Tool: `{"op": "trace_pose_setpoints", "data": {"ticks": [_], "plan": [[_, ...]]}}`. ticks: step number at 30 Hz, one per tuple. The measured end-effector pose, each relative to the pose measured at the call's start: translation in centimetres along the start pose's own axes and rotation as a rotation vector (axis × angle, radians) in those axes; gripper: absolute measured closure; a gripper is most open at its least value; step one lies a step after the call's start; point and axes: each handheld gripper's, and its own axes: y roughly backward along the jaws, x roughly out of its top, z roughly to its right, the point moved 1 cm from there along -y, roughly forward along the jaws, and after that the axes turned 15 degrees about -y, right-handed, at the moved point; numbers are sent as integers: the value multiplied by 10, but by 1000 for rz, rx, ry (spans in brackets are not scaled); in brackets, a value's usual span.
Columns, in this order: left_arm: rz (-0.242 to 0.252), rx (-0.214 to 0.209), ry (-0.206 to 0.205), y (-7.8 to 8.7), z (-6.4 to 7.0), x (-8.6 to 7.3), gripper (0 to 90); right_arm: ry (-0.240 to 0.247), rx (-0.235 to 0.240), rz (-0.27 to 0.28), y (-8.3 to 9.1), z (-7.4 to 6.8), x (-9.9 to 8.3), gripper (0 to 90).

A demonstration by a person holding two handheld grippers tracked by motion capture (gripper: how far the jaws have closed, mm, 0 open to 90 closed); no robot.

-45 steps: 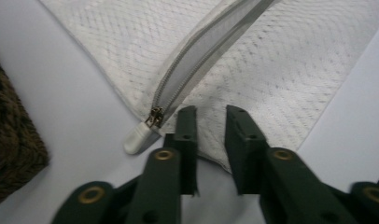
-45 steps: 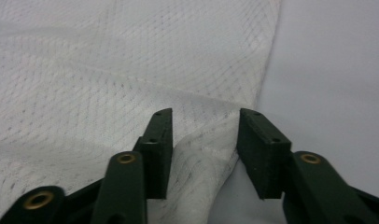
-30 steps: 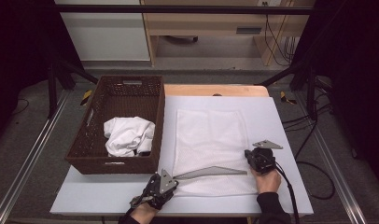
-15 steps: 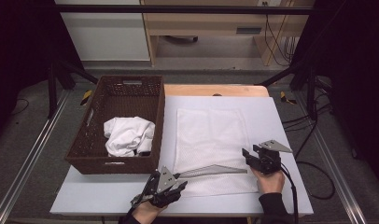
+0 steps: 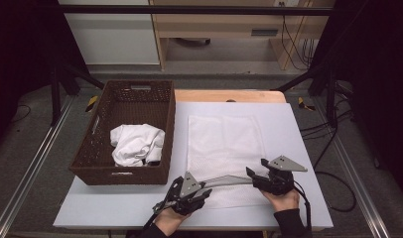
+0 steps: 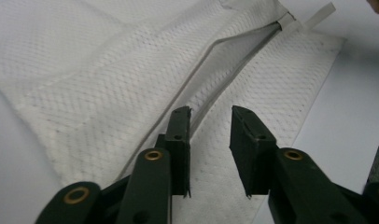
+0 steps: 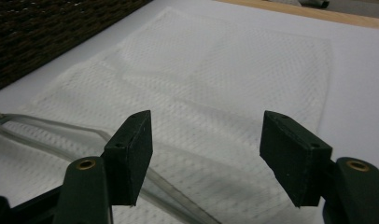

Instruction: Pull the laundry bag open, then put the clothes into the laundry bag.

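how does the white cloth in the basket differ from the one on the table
The cloth in the basket is crumpled into a heap; the towel on the table lies spread flat, its near edge lifted. The crumpled one looks smooth; the flat one shows a waffle texture. Both are white.

Basket (image 5: 125,136) wall left of towel (image 5: 224,144)

no text, label or number can be read anywhere.

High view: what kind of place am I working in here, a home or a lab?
Most likely a lab or recording workstation, not a home: the white table sits inside a black metal frame, loose cables hang behind it, and a wicker basket of cloth looks staged.
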Motion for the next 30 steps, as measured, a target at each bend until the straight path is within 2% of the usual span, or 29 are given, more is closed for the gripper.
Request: {"op": "trace_pose_setpoints", "data": {"ticks": [3,5,7,14,18,23,26,30], "plan": [[-14,-15,-5,-7,3,-2,766,17,11,-8,0,-6,-4,339],[-27,-29,-4,-11,4,-4,853,22,14,-19,-3,-12,-6,340],[-41,-30,-16,-15,7,-7,887,34,20,-35,-7,-16,-8,339],[-67,-53,-23,-25,10,-10,888,58,34,-80,-19,-26,-13,341],[-65,-54,-31,-25,11,-10,888,69,46,-133,-32,-31,-18,360],[-62,-44,-49,-25,13,-11,887,87,32,-176,-42,-35,-23,398],[-64,-34,-59,-25,14,-11,887,125,7,-198,-45,-36,-26,454],[-64,-35,-58,-25,14,-11,887,157,-19,-220,-46,-36,-27,578]]}}
